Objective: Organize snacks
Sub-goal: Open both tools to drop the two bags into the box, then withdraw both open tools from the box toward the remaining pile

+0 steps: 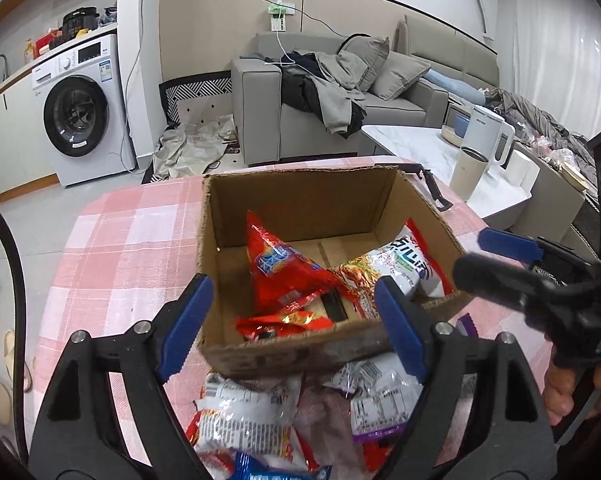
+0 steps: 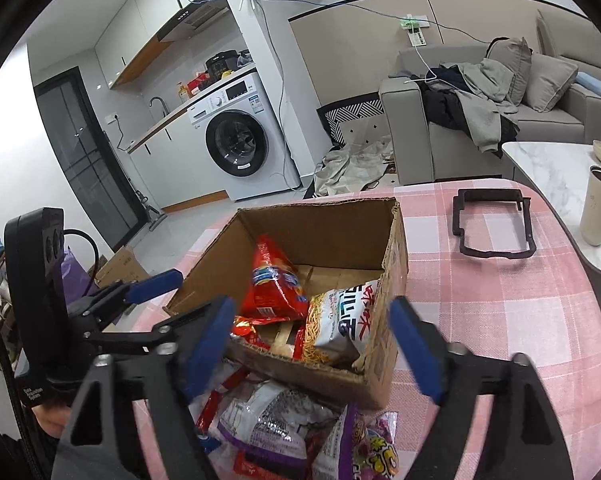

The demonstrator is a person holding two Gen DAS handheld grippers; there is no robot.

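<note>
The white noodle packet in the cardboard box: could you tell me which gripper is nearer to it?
Right. The right gripper hangs open just before the white noodle packet; the left gripper is open further left, nearer the red snack bag.

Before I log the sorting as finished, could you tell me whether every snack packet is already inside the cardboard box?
No, several snack packets lie on the checked tablecloth outside the cardboard box.

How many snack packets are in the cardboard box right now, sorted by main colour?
Inside the cardboard box, as far as visible:
Red packets: 2, the red chip bag and a red packet lying against the near wall
White packets: 1, the white noodle packet
Total: 3
More packets lie outside the box on the tablecloth, not counted.
</note>
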